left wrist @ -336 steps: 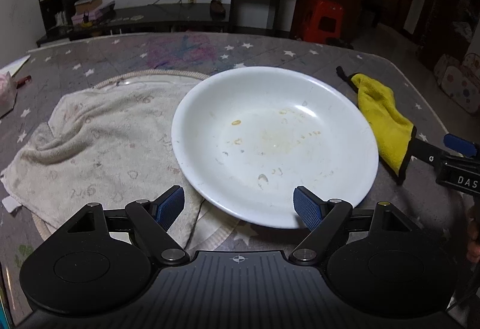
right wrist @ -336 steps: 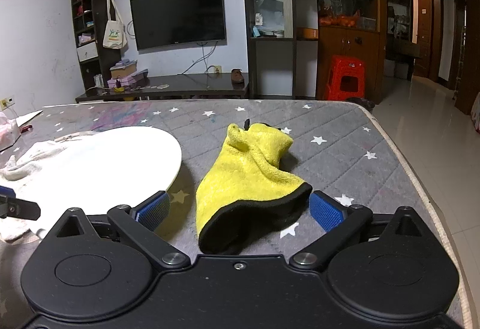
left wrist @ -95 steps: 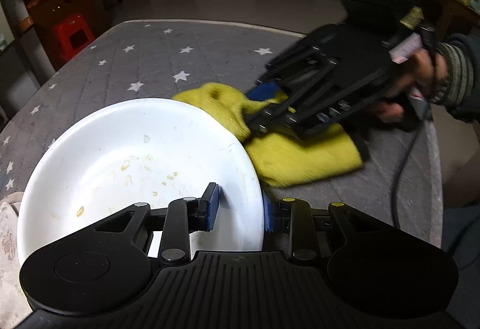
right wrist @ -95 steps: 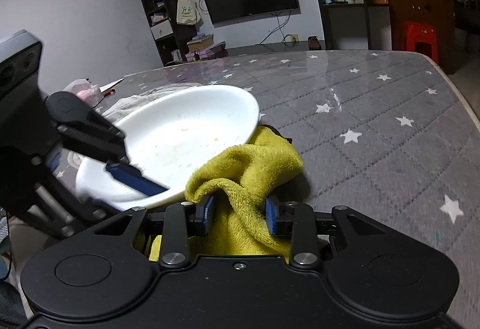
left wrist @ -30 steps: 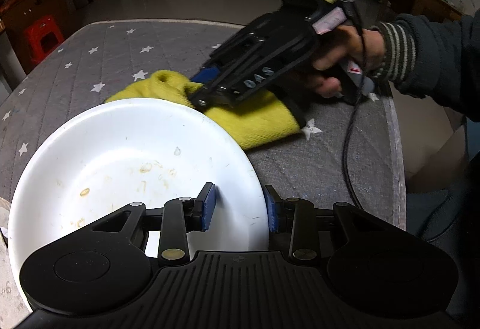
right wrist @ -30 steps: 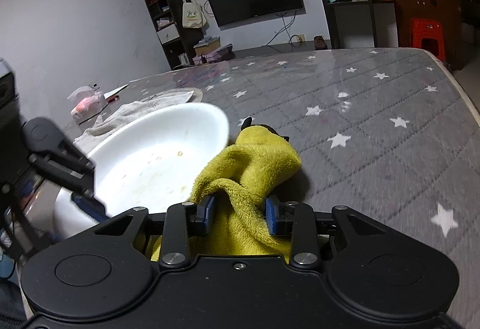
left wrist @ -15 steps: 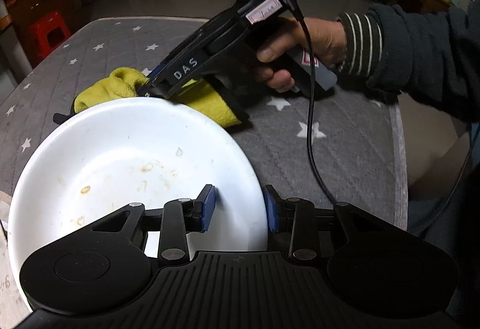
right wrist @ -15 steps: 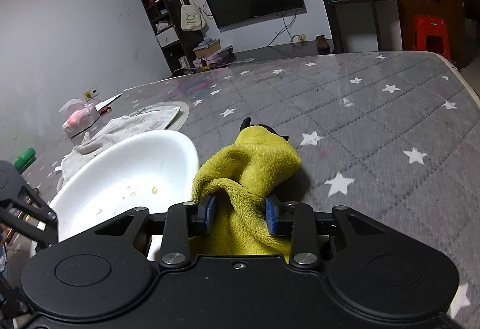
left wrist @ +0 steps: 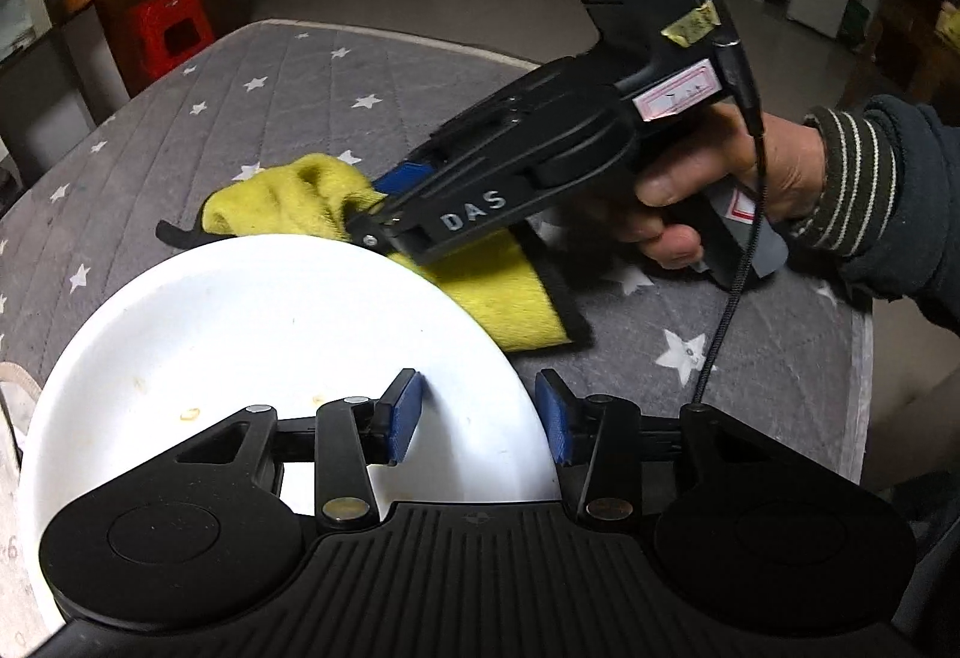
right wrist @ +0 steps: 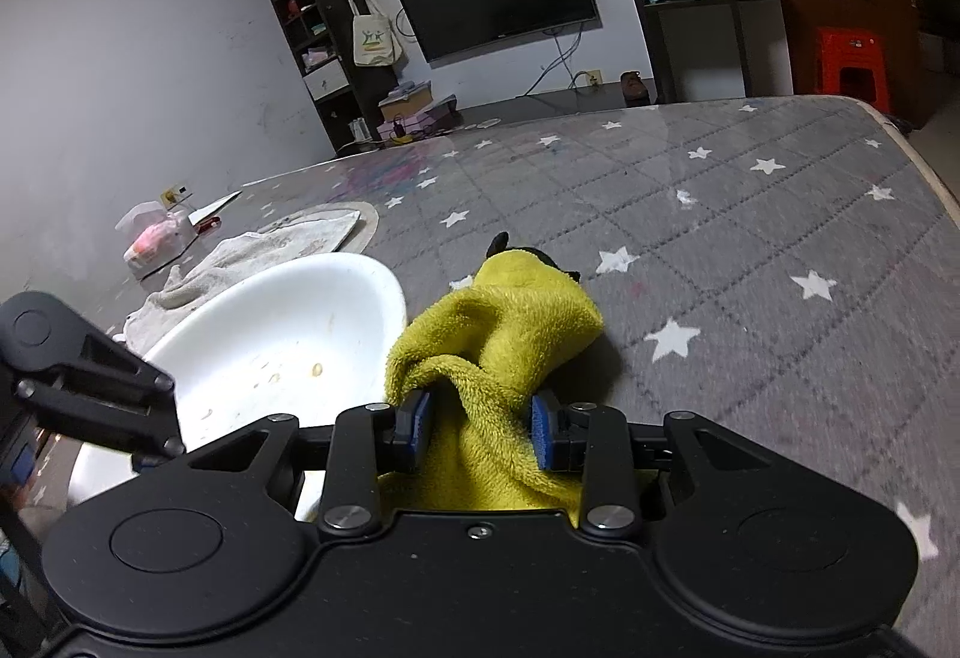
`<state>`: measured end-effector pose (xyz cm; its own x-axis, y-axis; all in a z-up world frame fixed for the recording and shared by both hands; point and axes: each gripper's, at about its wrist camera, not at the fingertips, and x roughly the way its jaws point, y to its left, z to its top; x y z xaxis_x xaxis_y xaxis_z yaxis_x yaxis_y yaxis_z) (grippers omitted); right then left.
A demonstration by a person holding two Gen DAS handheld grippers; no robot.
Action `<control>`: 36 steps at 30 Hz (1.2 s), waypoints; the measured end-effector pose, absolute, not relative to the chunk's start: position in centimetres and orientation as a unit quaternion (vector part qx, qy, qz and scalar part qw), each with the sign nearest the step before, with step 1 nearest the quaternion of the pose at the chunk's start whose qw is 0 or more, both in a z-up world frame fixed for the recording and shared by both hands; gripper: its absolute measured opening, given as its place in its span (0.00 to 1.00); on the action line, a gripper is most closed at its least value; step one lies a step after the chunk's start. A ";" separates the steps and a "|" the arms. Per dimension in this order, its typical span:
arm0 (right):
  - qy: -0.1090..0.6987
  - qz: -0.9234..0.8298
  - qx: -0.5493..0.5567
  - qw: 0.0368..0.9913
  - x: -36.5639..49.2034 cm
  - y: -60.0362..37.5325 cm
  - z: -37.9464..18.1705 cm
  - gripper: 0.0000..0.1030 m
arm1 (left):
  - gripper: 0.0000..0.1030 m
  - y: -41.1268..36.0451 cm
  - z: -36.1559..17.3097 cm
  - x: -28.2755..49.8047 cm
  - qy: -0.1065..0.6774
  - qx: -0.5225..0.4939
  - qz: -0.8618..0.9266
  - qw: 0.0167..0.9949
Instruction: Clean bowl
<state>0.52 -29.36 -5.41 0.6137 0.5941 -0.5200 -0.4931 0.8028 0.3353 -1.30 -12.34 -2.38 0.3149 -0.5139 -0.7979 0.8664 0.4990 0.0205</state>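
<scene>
A white bowl (left wrist: 252,334) with dried food specks sits tilted on the grey star-patterned table; it also shows in the right wrist view (right wrist: 282,340). My left gripper (left wrist: 480,412) is shut on the bowl's near rim, one pad inside and one outside. My right gripper (right wrist: 480,424) is shut on a yellow cloth (right wrist: 510,334) just right of the bowl's rim. In the left wrist view the right gripper (left wrist: 384,202) holds the yellow cloth (left wrist: 492,286) at the bowl's far edge.
A dirty white towel (right wrist: 252,250) lies beyond the bowl to the left, with a plastic bag (right wrist: 156,238) near the wall. The table edge (right wrist: 912,147) runs along the right. A red stool (right wrist: 849,63) and a TV stand are beyond the table.
My right gripper with the yellow cloth has moved along the table toward the bowl's far rim. The left gripper keeps its hold on the bowl's rim.
</scene>
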 end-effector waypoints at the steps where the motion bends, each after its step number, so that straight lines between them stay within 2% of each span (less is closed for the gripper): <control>1: 0.318 0.304 0.080 0.895 0.4 -29.4 -5.4 0.35 | 0.42 -12.3 -2.3 -1.5 0.379 0.237 -0.451 0.773; 15: 0.323 0.314 0.081 0.889 -5.6 -30.5 -5.1 0.35 | 0.41 -10.0 -2.7 -2.9 0.362 0.265 -0.540 0.712; 36: 0.327 0.348 0.079 0.875 1.3 -29.3 -5.0 0.35 | 0.41 -9.3 -3.0 -4.5 0.372 0.255 -0.542 0.709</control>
<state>1.25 -29.30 -5.04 0.5432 0.6611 -0.5176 -0.5579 0.7449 0.3659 -4.48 -9.32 -2.99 0.1355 -0.5799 -0.8034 0.9585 0.2818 -0.0418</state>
